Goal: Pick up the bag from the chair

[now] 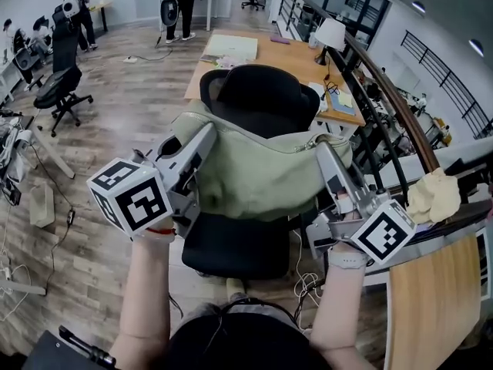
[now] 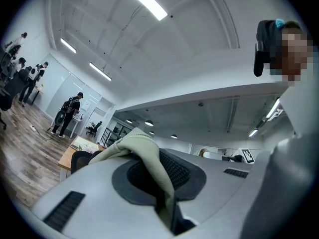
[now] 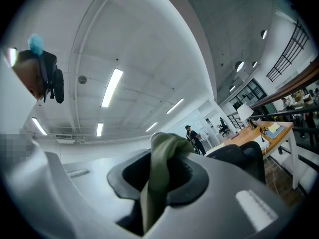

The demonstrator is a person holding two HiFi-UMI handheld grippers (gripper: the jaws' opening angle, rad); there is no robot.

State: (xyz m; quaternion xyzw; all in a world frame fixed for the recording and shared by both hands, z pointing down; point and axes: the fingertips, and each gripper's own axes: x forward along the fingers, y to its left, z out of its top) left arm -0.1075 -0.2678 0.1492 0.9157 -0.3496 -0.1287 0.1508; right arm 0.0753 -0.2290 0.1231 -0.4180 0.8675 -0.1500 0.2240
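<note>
- Bag (image 1: 258, 172), pale green, hangs between my two grippers over the seat of the chair (image 1: 262, 95) at my 12 o'clock. I cannot tell if it is free of the seat.
- Left gripper (image 1: 202, 141), at the bag's 9 o'clock edge, is closed on only a thin fold of cloth. I think the weight may pull it out.
- Right gripper (image 1: 323, 154), at 3 o'clock, pinches a similar fold. If one side slips, the bag would swing and drop.
</note>
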